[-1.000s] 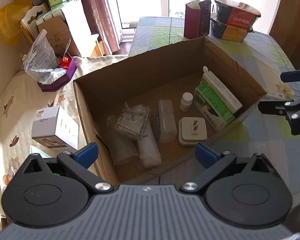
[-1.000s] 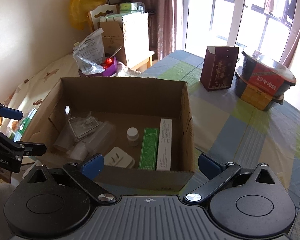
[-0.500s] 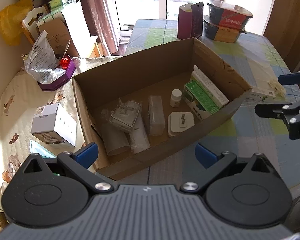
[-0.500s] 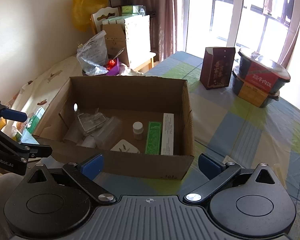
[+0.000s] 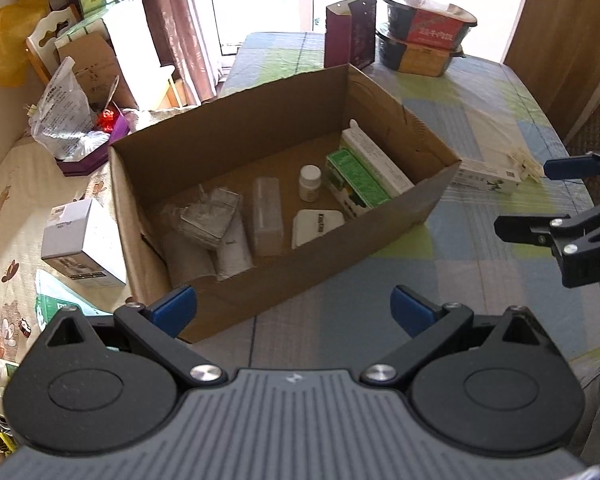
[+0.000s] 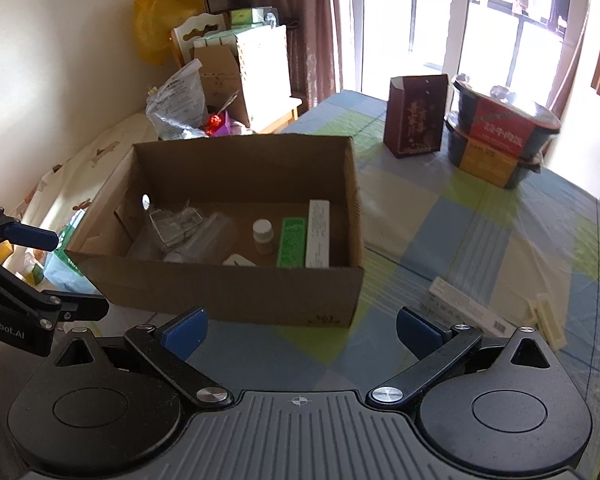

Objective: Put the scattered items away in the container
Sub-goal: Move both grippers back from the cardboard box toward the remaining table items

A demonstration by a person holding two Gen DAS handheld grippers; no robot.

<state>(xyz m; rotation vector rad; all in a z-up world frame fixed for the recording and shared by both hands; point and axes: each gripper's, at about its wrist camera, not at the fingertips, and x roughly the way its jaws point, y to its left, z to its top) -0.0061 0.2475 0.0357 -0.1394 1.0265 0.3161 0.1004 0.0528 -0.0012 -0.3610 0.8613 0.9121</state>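
Observation:
An open cardboard box (image 5: 236, 296) (image 6: 228, 292) stands on the checked tablecloth. Inside lie a white pill bottle (image 5: 310, 182) (image 6: 263, 235), a green carton (image 5: 356, 184) (image 6: 291, 242), a long white carton (image 5: 374, 160) (image 6: 317, 232), a white adapter (image 5: 317, 226), a clear case (image 5: 266, 216) and bagged plastic pieces (image 5: 210, 220). Outside, right of the box, a flat white carton (image 5: 488, 174) (image 6: 466, 312) and a cream clip (image 5: 524, 164) (image 6: 548, 320) lie on the cloth. My left gripper (image 5: 294, 308) is open in front of the box. My right gripper (image 6: 300, 326) is open too, empty, near the flat carton.
A maroon bag (image 6: 416, 116) and stacked food tubs (image 6: 500, 136) stand at the far end of the table. Left of the box lie a white box (image 5: 82, 244), a green packet (image 5: 56, 306) and a purple tray with a plastic bag (image 5: 66, 120) on a patterned sheet.
Both grippers have drawn back and up from the box, which now looks smaller and farther. The flat white carton and clip have come into the right wrist view. Both stay open.

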